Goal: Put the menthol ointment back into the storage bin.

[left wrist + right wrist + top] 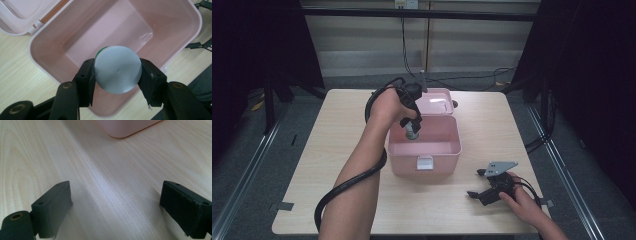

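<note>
left gripper (117, 72) clamped on a small can (117, 73), pads on both sides of its round body, held upright over the open pink box (45, 65), inside its rim at the back-left in high view (413, 131). can end facing the cam is a flat, matte grey disc w/ a tiny dimple at centre; sliver of green shows at its upper-left edge. no readable text on it

box: smooth glossy pink plastic, rectangular w/ rounded corners, thick rolled rim, flat floor catching glare. lid (432, 101) same pink, hinged at the far side & lying open behind the box; hinge pin looks orange-ish in left gripper view. front wall has a pale squarish latch (424, 162). no brand or label legible anywhere

right gripper (482, 184) rests low on the surface (342, 115) at the near-right, well apart from the box, jaws spread wide w/ nothing between them. right gripper view: pads are black, blocky, matte rubber w/ a slightly ragged lower edge, bare wood grain between them, box corner (125, 130) at top. grey three-cornered plate (499, 167) on top of it

surface: light wood-grain laminate, smooth, rounded corners. thick black ribbed cable (347, 185) trails from left gripper along the forearm
</note>
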Available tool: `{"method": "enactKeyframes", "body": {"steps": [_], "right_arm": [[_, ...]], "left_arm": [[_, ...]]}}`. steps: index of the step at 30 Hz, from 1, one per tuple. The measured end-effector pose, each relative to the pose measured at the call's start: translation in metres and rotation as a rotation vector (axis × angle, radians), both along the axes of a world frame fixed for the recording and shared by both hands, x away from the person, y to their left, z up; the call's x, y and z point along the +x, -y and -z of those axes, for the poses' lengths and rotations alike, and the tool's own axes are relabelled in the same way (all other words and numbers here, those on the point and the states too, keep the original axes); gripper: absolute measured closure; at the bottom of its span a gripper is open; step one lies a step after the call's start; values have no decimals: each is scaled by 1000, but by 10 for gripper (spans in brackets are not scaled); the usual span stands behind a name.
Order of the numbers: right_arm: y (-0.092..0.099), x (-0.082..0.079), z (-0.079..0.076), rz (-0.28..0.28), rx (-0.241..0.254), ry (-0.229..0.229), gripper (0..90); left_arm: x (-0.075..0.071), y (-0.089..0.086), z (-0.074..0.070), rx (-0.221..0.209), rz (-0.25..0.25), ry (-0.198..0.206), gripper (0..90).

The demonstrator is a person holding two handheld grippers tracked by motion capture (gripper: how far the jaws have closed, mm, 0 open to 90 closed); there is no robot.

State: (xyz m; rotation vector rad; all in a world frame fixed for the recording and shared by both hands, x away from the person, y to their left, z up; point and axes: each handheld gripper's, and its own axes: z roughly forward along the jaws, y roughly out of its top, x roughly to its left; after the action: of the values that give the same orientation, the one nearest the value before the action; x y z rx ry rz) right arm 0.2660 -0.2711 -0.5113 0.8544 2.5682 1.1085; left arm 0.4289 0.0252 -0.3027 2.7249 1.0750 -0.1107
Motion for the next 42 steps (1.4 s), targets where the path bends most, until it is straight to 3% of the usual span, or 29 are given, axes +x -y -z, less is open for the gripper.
{"method": "enactKeyframes", "body": {"steps": [16,18,42], "right_arm": [[0,0,0,5,-1,1,96],[0,0,0,5,0,0,96],[0,0,0,3,1,0,96]], "left_arm": [[11,7,28,5,-31,-1,501],[12,7,31,1,-55,-3,501],[25,6,71,-1,-142,0,501]]}}
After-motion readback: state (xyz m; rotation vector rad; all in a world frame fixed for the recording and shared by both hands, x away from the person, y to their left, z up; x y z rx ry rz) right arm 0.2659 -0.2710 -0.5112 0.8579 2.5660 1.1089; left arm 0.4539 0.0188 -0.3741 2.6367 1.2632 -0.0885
